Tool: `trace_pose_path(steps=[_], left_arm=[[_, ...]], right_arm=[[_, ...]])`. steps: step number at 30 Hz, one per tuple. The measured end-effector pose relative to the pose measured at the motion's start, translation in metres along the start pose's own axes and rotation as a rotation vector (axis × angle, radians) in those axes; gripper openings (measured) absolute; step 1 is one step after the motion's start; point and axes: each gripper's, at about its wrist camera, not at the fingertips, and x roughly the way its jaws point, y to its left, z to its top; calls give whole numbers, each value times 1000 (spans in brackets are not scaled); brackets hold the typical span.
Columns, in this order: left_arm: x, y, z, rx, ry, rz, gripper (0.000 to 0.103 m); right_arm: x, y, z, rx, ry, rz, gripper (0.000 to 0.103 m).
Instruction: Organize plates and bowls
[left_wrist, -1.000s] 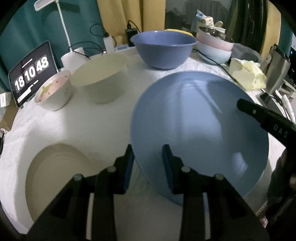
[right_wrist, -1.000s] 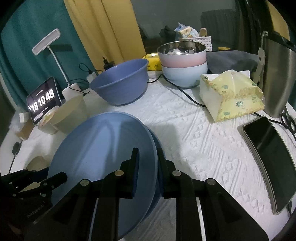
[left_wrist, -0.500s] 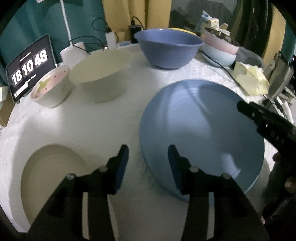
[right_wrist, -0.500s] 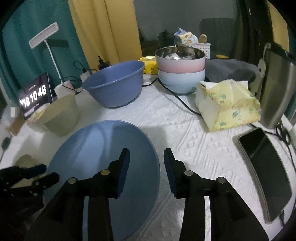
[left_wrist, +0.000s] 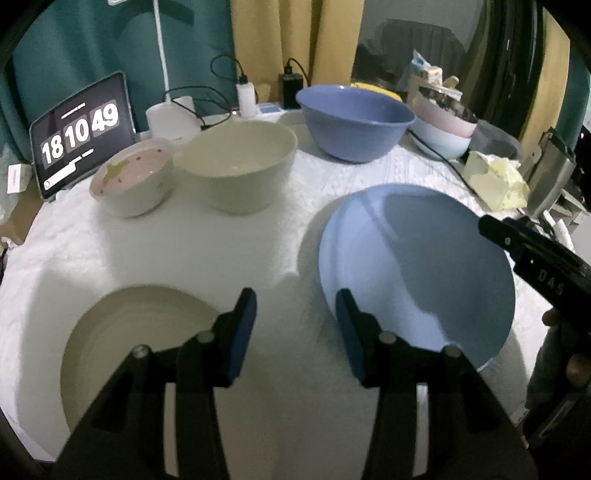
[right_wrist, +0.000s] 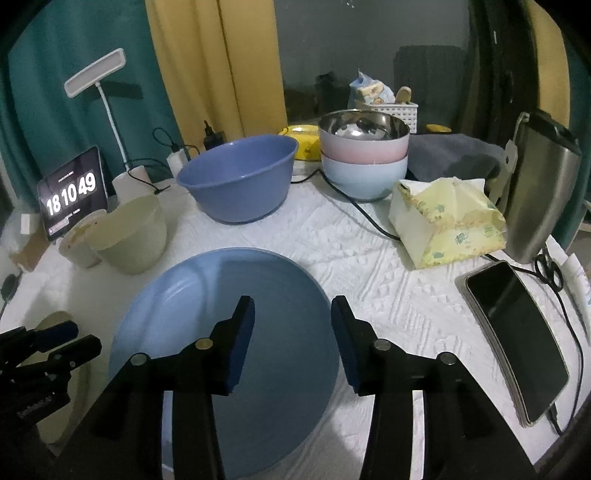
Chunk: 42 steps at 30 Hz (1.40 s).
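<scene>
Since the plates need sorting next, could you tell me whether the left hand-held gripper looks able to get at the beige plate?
Probably yes: the left hand-held gripper is open and empty, and the beige plate lies bare on the white cloth beside its left finger, nothing between.

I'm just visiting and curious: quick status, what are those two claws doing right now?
Left gripper open, empty. Right gripper opening over blue plate, not gripping it. Plate flat on table. Beige plate at left; nothing blocking.
</scene>
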Motion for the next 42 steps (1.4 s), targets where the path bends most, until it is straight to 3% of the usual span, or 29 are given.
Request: trace_pose_path(steps=[21, 42], left_arm=[[-39, 38, -17, -56, -82, -45, 47], [-69, 83, -43, -103, -154, -29, 48]], right_arm=[[-34, 64, -6, -78, -11, 40, 46], [-48, 124, -19, -152, 4, 72, 46]])
